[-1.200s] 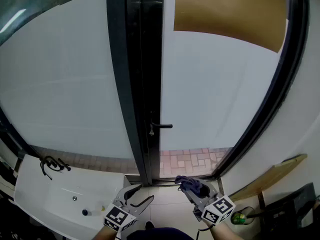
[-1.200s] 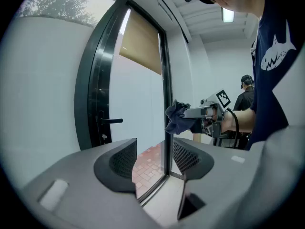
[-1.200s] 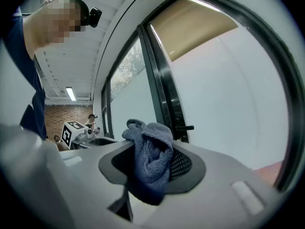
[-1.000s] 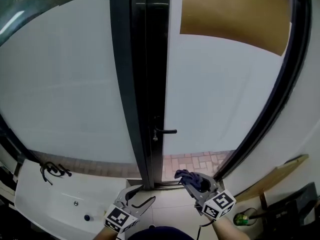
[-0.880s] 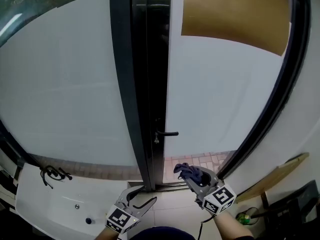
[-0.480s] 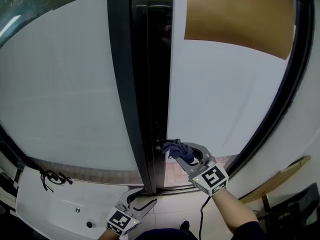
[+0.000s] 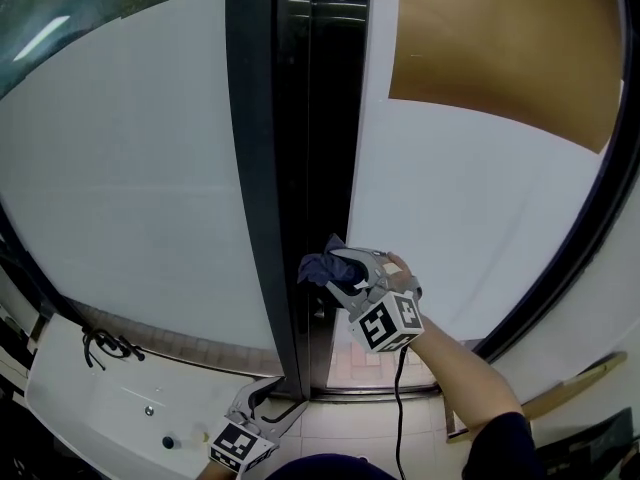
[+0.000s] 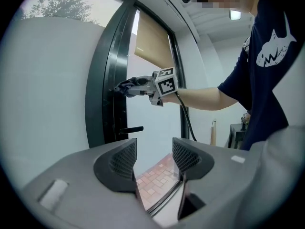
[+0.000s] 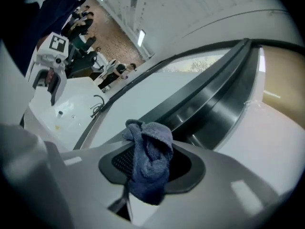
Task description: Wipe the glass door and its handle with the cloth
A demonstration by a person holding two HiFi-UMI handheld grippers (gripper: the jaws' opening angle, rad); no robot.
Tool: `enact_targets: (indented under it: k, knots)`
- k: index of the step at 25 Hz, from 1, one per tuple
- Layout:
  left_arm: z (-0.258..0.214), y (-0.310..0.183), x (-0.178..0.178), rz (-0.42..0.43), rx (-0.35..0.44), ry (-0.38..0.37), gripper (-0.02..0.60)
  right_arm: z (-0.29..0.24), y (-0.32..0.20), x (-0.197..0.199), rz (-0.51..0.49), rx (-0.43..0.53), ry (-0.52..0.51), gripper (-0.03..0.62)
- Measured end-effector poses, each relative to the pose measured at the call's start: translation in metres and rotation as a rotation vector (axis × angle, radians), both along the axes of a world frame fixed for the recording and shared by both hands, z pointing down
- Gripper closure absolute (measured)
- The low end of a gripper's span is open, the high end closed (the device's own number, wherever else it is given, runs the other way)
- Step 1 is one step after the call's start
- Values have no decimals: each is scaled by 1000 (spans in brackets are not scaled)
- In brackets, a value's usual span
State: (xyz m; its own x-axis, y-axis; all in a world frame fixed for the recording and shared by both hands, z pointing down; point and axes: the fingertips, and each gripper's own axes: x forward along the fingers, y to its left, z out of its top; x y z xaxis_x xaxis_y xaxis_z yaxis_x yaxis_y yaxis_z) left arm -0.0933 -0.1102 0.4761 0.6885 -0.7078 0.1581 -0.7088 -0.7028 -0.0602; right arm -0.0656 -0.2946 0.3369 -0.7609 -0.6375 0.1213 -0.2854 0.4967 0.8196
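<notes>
Right hand-held gripper (image 7: 338, 268) is clamped on the bunched blue-grey terry cloth (image 7: 320, 265), which looks pressed to the frosted glass door (image 7: 450, 208) at its dark edge. The black lever handle (image 8: 132, 129) waits at six o'clock below. Left hand-held gripper (image 7: 265, 408), at seven o'clock, hangs agape, empty and out of the way.

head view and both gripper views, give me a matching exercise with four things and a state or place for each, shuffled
Things:
1. cloth
2. left gripper
3. right gripper
4. door handle

States or places:
a. black, sticking out from the dark frame
b. held low, jaws apart, nothing between them
c. blue, pinched between jaws
d. held up at the dark frame, jaws shut on something

Pairs: 1-c, 2-b, 3-d, 4-a
</notes>
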Motion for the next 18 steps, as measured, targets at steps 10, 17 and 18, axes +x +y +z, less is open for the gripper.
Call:
enact_targets:
  k: [10, 17, 18]
  knots:
    - [5, -13, 18, -29, -6, 2, 351, 70, -50, -15, -43, 205, 379, 445]
    - [0, -17, 35, -2, 5, 3, 351, 78, -56, 11, -4, 216, 417, 446]
    - [1, -17, 37, 4, 8, 0, 353, 78, -58, 18, 11, 212, 423, 446]
